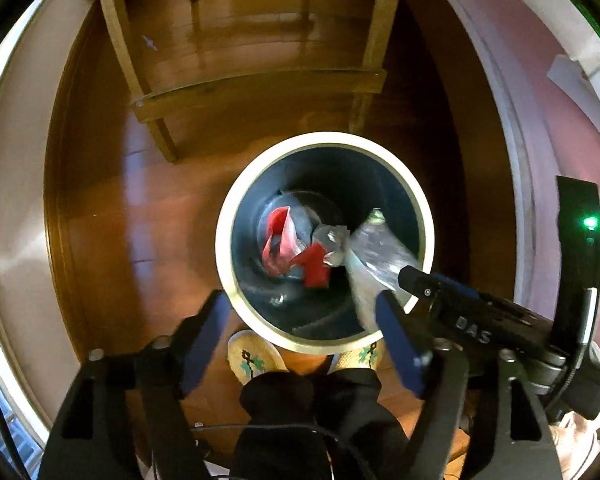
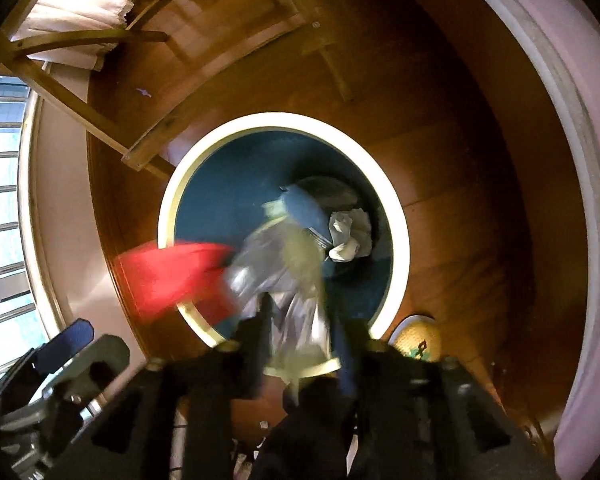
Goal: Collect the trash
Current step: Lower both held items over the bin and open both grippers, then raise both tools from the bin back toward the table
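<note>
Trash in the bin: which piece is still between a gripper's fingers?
The clear plastic bottle, still between the right gripper fingers above the bin. The red wrapper and crumpled paper lie loose, clear of both grippers.

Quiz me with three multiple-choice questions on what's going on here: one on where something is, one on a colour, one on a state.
1. Where is the crumpled paper?
A. In the bin
B. On the floor
C. On a chair

2. What colour is the bin's rim?
A. Red
B. White
C. Green

3. How is the left gripper?
A. Shut on paper
B. Shut on a bottle
C. Open and empty

Answers:
1 A, the paper lies deep inside, against the dark blue wall.
2 B, a pale white ring circles the dark inside.
3 C, its two blue fingers stand wide apart above the bin, with nothing between them.
</note>
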